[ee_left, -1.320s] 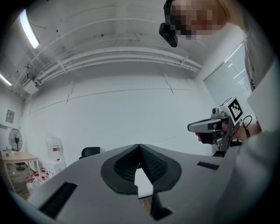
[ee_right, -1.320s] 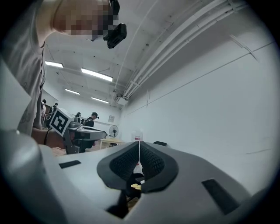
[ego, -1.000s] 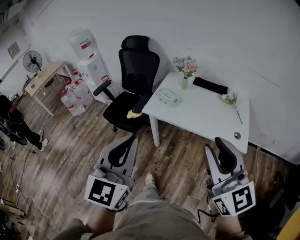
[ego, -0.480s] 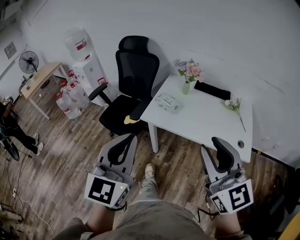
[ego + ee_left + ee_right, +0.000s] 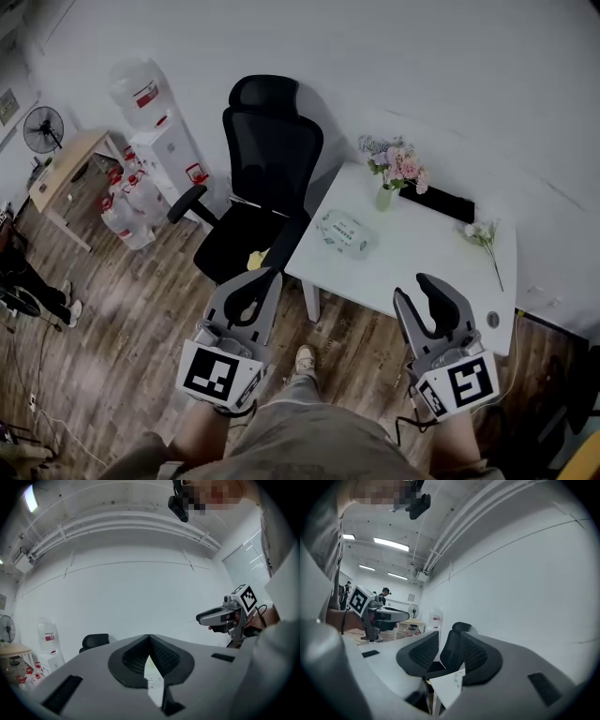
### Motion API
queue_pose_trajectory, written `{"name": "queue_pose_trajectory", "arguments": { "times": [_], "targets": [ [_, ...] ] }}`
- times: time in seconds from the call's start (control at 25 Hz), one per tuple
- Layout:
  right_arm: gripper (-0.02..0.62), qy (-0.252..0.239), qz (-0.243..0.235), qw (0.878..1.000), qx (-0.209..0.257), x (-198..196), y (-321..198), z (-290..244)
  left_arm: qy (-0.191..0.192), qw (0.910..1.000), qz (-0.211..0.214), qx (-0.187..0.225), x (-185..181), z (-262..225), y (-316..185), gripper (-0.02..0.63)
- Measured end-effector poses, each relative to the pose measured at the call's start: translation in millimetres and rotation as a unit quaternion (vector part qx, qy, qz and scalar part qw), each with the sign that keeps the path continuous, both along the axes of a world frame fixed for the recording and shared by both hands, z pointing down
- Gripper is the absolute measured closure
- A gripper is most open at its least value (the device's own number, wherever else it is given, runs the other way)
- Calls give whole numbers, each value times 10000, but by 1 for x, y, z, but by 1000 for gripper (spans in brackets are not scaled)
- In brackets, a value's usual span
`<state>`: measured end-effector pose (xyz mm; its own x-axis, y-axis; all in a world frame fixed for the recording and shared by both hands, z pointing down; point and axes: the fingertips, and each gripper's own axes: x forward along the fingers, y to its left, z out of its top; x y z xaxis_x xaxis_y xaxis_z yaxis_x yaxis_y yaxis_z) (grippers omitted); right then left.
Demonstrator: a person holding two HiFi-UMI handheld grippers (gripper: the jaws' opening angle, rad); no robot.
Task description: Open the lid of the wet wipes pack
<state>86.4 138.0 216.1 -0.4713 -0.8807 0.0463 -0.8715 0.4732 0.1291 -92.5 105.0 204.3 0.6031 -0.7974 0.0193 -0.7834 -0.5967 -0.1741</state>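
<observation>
The wet wipes pack (image 5: 345,232), pale green with a flat lid, lies on the near left part of the white table (image 5: 422,253). Both grippers are held level in front of me, short of the table and well clear of the pack. My left gripper (image 5: 253,277) is at the left, over the wooden floor; its jaws meet at the tips with nothing held (image 5: 149,638). My right gripper (image 5: 418,286) hangs by the table's near edge, and its jaws are opening with nothing between them (image 5: 449,641). The table corner (image 5: 443,688) shows between the right jaws.
A black office chair (image 5: 267,178) with a yellow cloth (image 5: 255,260) stands at the table's left. On the table are a flower vase (image 5: 386,187), a black pad (image 5: 436,202) and a loose flower (image 5: 486,239). A water dispenser (image 5: 159,131), bottles and a wooden desk (image 5: 61,173) stand far left.
I have come closer to the table, and both grippers moved forward toward it. The right jaws have spread wider. The left jaws stayed together.
</observation>
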Motion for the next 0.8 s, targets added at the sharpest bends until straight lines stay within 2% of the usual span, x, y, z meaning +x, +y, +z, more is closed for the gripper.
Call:
{"name": "queue_pose_trajectory", "arguments": {
  "times": [0.4, 0.6, 0.8],
  "targets": [
    [431, 479, 58, 9965, -683, -29, -134, 40, -232, 9983, 380, -366, -13, 29, -147, 589],
    [430, 467, 80, 9947, -908, -32, -170, 56, -264, 9966, 498, -603, -8, 43, -183, 589],
    [430, 490, -13, 9923, -1141, -24, -194, 71, -386, 9957, 422, -734, -5, 56, -205, 589]
  ]
}}
